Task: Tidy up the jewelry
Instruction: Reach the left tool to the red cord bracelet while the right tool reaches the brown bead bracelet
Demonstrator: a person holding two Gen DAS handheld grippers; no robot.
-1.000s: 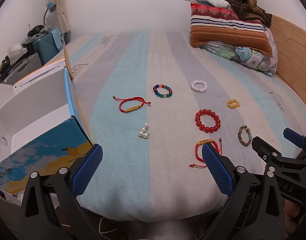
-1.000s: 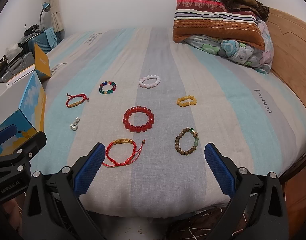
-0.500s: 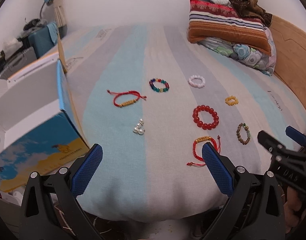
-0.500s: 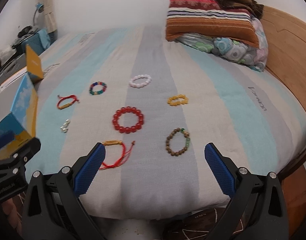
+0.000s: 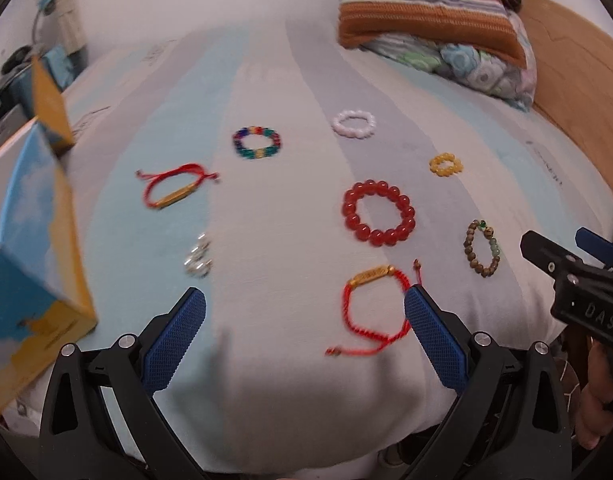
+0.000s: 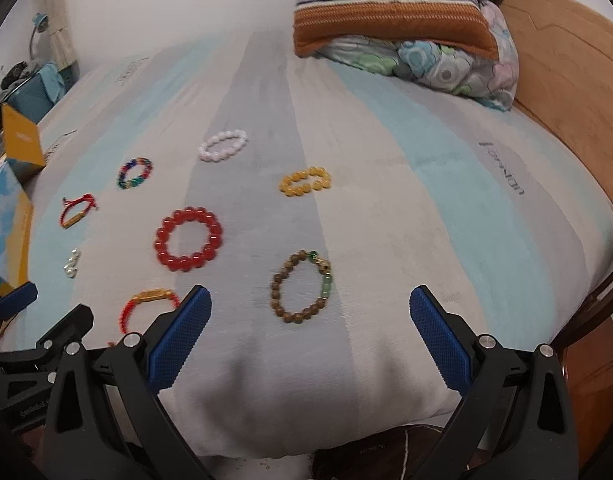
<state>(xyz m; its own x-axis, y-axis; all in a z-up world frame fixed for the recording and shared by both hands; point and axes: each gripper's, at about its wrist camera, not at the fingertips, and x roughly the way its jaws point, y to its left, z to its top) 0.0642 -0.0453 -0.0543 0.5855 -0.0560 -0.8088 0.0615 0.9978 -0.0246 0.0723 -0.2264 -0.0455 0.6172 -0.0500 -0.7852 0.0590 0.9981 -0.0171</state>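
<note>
Several bracelets lie spread on a striped bed. Nearest my open left gripper (image 5: 304,322) is a red cord bracelet with a gold bar (image 5: 376,306), just left of its right finger. Farther back lie a big red bead bracelet (image 5: 378,213), a brown wooden bead bracelet (image 5: 481,254), a yellow one (image 5: 445,164), a white one (image 5: 353,123), a multicoloured one (image 5: 257,143), a second red cord bracelet (image 5: 174,186) and silver pearls (image 5: 198,258). My open right gripper (image 6: 310,330) hangs at the bed's front edge, the brown bracelet (image 6: 302,286) lying just beyond its fingertips.
An open blue and yellow cardboard box (image 5: 30,264) stands at the bed's left edge. Folded blankets and a flowered pillow (image 5: 434,36) are stacked at the far right, by a wooden headboard (image 6: 566,92). A hand (image 5: 594,408) holds the right gripper's handle.
Both grippers have moved forward toward the bed, so the bracelets look larger and closer. Neither gripper's fingers have changed their spread. No bracelet has moved.
</note>
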